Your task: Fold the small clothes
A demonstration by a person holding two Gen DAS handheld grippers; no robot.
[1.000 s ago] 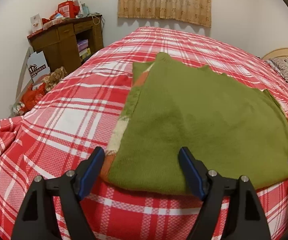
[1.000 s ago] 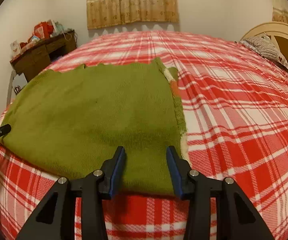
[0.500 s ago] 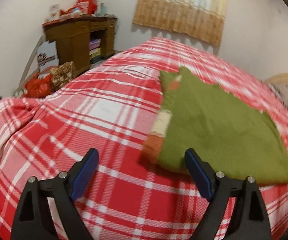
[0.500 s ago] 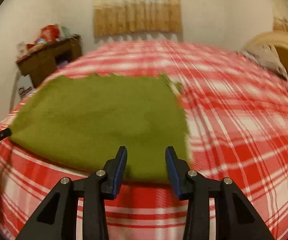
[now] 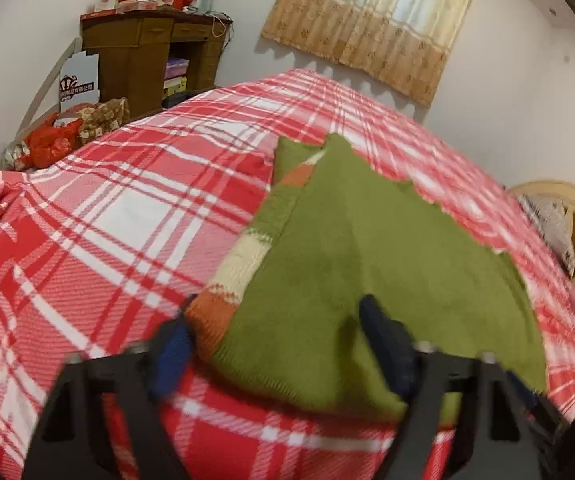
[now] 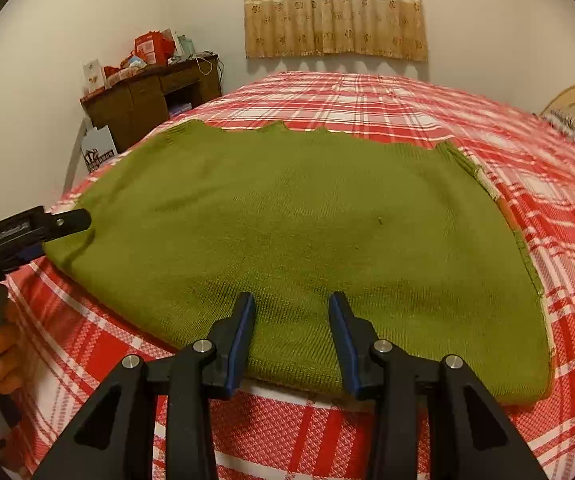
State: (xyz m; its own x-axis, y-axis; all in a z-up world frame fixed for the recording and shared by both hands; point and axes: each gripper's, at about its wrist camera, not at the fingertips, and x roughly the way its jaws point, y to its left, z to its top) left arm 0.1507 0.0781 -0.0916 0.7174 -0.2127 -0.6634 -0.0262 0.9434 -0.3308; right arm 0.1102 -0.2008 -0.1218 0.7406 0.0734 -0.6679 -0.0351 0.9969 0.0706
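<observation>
The green knitted sweater (image 6: pixel 287 236) is laid flat on the near part of the bed, over the red plaid bedspread (image 6: pixel 467 128), already doubled so that a striped cream-and-orange sleeve (image 5: pixel 239 264) shows along its left edge. The near hem is aligned with the near edge of the bed.

The left gripper (image 5: pixel 275 344) is placed at the near left corner of the sweater, with the corner lying between its jaws. The jaws are closing; blur prevents confirmation that the pads press the knit.

The right gripper (image 6: pixel 291 332) is held over the near hem, towards the middle. Its jaws are set narrowly apart, with the hem between the pads but no grip evident.

Step judged in hand: both near points are to be seized for a fold towards the far edge.

For good execution, all layers, the sleeve included, are to be caught at the left corner. The right gripper is judged better placed nearer the right corner. Both sides should be lifted evenly to avoid skew.

A cluttered wooden desk (image 5: pixel 147 56) and a curtain (image 6: pixel 333 8) are noted beyond the bed.
</observation>
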